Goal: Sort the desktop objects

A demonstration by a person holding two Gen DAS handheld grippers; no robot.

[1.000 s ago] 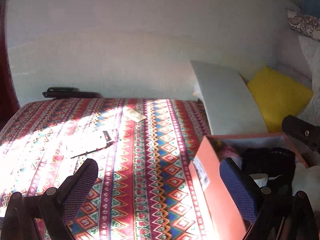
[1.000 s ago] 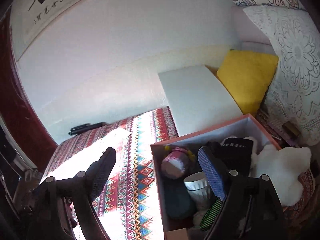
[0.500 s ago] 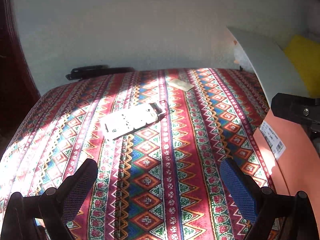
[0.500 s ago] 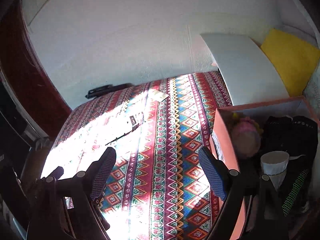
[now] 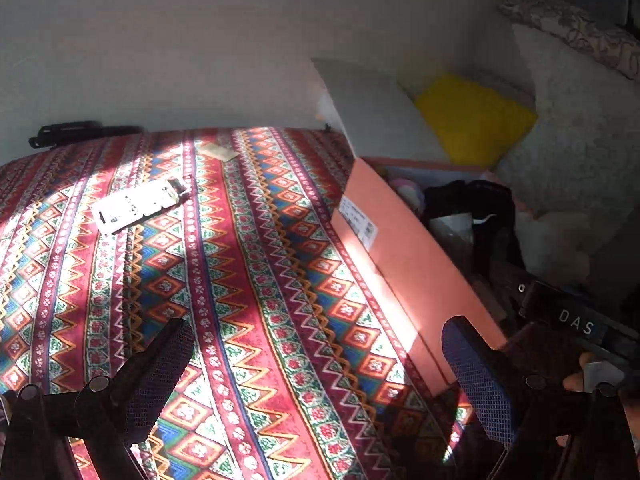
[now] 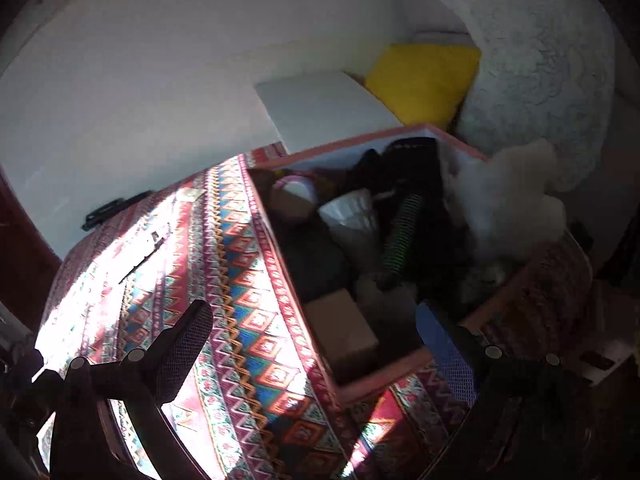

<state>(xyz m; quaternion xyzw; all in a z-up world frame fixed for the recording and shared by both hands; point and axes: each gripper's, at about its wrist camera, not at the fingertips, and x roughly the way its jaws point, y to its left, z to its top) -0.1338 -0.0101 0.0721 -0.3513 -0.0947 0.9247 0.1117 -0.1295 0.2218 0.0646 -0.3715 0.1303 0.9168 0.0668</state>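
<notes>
Fingers of both the left gripper (image 5: 316, 364) and right gripper (image 6: 316, 344) spread wide and empty, while the card (image 5: 138, 206) lies flat on the cloth (image 5: 256, 280), probably light, thin, hard to pinch except by an edge.

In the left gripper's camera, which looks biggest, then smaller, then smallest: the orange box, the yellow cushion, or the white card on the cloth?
Largest to smallest, as they look in the left wrist view:
1. orange box
2. yellow cushion
3. white card

The box is nearest the camera, so it looks extra big. The cushion is partly hidden, so its true size is unsure.
</notes>
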